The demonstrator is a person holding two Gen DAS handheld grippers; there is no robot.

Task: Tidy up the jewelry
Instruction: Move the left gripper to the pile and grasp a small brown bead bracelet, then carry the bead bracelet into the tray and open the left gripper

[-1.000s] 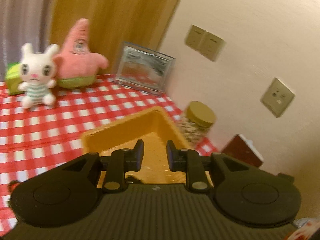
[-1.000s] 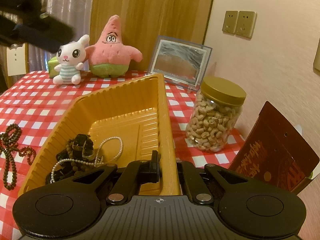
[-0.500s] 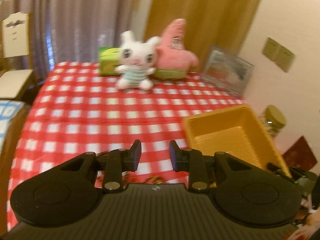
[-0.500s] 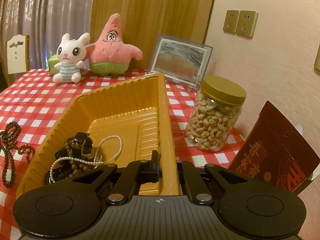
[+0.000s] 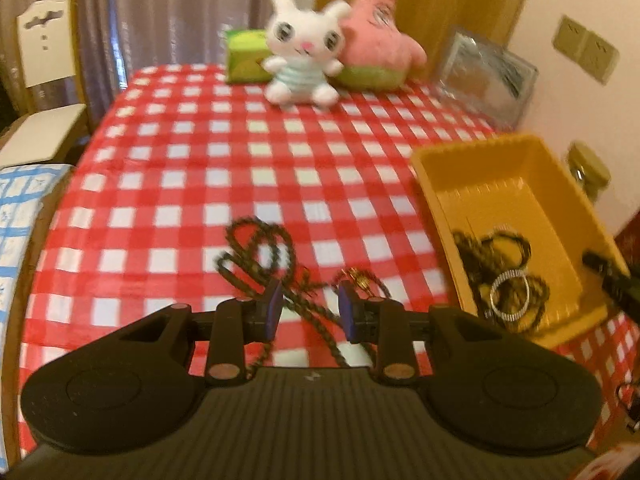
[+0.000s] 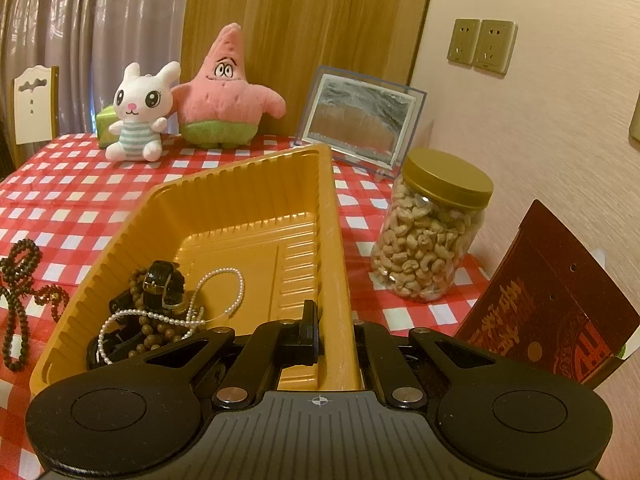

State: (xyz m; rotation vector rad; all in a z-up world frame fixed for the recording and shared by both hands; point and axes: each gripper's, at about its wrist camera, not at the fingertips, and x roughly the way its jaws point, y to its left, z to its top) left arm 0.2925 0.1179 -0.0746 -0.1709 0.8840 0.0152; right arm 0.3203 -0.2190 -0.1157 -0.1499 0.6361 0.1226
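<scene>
Loosely looped, the dark beaded necklace point(image 5: 260, 256) lies under the parted left hand-held gripper point(image 5: 308, 312).

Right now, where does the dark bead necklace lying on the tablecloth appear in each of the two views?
Left wrist: dark bead necklace at lower centre, just beyond the open left gripper.
Right wrist: at the far left edge, on the cloth.
Shared landmark: the yellow tray, to the necklace's right in both.

Left gripper point(image 5: 308, 306): jaws parted, with a clear gap between the blue-faced pads point(image 5: 273, 307), angled downward and holding nothing. Right gripper point(image 6: 335, 334): jaws drawn close together, one finger on either side of a thin wall.
</scene>
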